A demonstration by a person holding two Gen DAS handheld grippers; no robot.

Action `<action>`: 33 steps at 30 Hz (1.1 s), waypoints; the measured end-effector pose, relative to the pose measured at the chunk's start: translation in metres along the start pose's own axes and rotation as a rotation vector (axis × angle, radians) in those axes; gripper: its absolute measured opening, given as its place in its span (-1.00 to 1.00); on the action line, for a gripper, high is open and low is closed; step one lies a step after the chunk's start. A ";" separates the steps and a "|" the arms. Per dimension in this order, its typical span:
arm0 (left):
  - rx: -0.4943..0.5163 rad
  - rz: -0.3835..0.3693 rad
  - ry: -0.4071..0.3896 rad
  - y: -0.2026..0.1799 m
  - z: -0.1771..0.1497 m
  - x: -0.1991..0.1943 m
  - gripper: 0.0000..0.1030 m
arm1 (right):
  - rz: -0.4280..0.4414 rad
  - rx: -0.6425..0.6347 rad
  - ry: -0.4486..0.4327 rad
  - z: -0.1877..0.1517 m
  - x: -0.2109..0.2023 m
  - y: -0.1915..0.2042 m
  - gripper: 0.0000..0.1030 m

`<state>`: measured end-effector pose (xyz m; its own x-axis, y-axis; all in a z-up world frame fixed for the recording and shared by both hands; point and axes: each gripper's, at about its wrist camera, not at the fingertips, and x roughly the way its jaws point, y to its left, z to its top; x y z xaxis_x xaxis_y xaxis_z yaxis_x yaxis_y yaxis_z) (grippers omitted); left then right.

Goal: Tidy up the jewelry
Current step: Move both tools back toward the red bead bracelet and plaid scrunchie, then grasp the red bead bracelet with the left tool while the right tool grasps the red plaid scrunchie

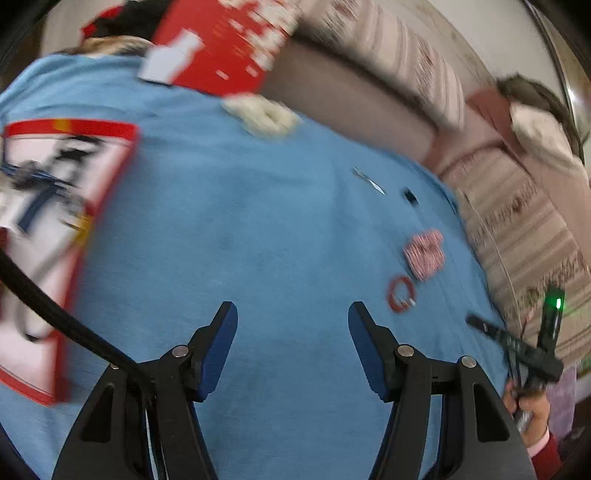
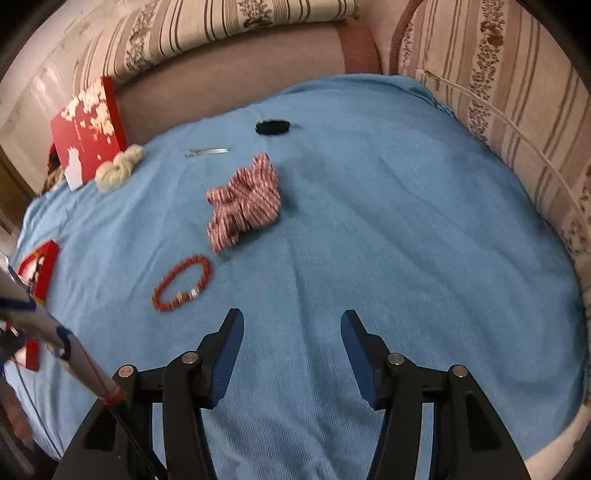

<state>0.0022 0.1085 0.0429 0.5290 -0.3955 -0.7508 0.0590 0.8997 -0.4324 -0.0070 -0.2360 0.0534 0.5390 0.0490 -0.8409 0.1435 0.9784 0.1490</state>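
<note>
Bracelet front-left of R gripper

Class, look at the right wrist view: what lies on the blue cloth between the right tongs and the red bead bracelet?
Nothing: in the right wrist view only bare blue cloth lies between the open right tongs and the red bead bracelet.

A home living room: a striped, floral-patterned sofa wraps the far side from ten to three o'clock, its cushions at twelve, and a blue cloth is spread over the surface in front of it.
</note>
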 end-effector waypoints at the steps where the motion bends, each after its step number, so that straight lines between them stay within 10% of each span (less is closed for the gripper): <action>1: 0.010 -0.010 0.018 -0.011 -0.002 0.008 0.19 | 0.020 0.002 -0.009 0.007 0.005 0.000 0.15; 22: 0.262 -0.022 0.184 -0.145 0.012 0.154 0.00 | 0.125 -0.020 0.004 0.070 0.092 0.010 0.20; 24: 0.267 -0.028 0.197 -0.148 0.011 0.156 -0.78 | 0.111 -0.051 -0.001 0.071 0.096 0.016 -0.19; 26: 0.245 -0.051 0.223 -0.145 0.009 0.156 -0.87 | 0.126 -0.058 0.021 0.072 0.100 0.021 -0.73; 33: 0.167 -0.112 0.147 -0.120 0.009 0.089 -0.87 | 0.146 -0.062 -0.042 0.065 0.063 0.033 -0.77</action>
<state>0.0496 -0.0328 0.0318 0.3834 -0.5059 -0.7727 0.2554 0.8621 -0.4378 0.0853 -0.2140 0.0389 0.5850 0.1843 -0.7898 0.0100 0.9721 0.2343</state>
